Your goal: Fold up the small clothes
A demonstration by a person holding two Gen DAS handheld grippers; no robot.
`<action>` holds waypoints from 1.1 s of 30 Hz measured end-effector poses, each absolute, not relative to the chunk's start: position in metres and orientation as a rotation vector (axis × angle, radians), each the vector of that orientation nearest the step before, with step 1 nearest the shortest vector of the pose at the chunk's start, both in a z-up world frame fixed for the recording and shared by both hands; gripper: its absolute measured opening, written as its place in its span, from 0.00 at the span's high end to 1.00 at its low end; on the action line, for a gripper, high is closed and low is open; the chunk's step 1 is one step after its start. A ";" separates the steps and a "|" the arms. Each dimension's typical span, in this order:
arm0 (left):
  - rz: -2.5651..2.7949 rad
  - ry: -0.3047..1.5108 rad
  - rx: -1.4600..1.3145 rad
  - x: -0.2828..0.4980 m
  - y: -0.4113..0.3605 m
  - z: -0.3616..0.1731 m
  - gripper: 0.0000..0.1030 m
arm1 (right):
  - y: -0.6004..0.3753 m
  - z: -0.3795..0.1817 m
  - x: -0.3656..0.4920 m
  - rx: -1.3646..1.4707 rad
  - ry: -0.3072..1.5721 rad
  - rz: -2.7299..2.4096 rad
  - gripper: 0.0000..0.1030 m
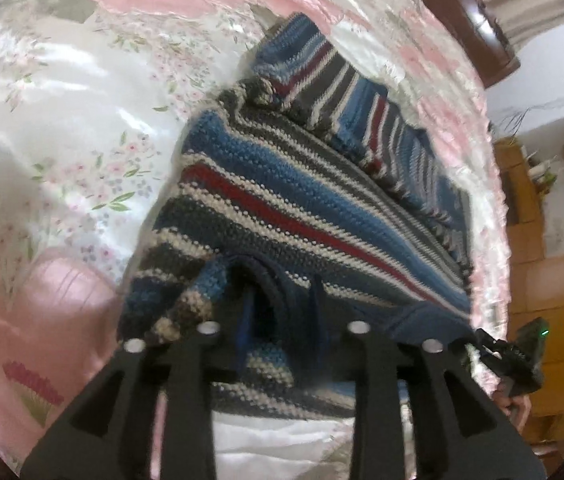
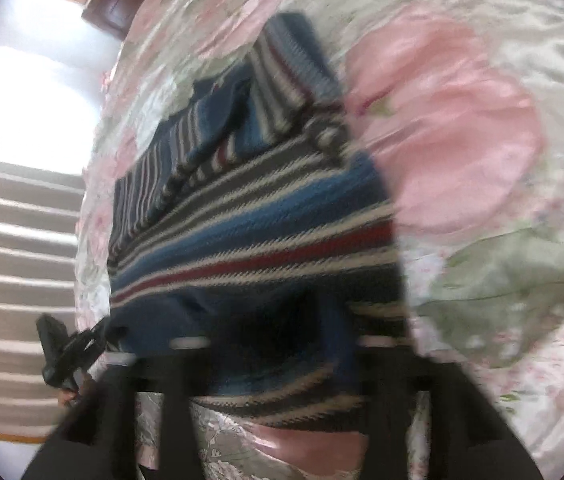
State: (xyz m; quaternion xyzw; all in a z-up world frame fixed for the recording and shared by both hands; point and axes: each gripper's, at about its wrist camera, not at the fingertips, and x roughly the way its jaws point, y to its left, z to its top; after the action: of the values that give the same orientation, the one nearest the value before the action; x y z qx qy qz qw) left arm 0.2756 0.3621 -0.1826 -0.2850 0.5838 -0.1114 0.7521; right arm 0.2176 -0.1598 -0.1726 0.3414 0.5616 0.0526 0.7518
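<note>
Striped knit sweater (image 1: 290, 208): soft, limp, sagged from its near hem over the bedspread (image 1: 61, 128). Left gripper (image 1: 282, 332) and right gripper (image 2: 277, 344) each clamped that hem; best held there.

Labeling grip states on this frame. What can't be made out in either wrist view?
- Left wrist view: the sweater's near hem covers the left gripper's fingertips; the grip itself is hidden.
- Right wrist view: motion blur smears everything; the right gripper is sunk in dark knit, jaw state unreadable.
- Both views: the sweater's underside on the bedspread is hidden.
- Left wrist view: shelf items at the right edge are too small.
</note>
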 end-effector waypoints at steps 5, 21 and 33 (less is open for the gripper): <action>-0.128 1.163 -0.632 0.261 0.397 -0.152 0.34 | -0.177 -0.156 0.201 0.716 1.191 0.084 0.43; -0.259 1.198 -0.191 0.290 0.342 -0.133 0.30 | -0.103 -0.136 0.247 0.311 1.267 0.255 0.22; -0.354 1.297 -0.026 0.321 0.298 -0.180 0.32 | -0.077 -0.189 0.273 0.158 1.374 0.341 0.29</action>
State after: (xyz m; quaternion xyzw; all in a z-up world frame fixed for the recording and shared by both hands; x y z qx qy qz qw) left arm 0.3208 0.2976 -0.1802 -0.0121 0.6007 -0.1639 0.7824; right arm 0.2732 -0.0768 -0.1888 0.0724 0.6303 0.1566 0.7570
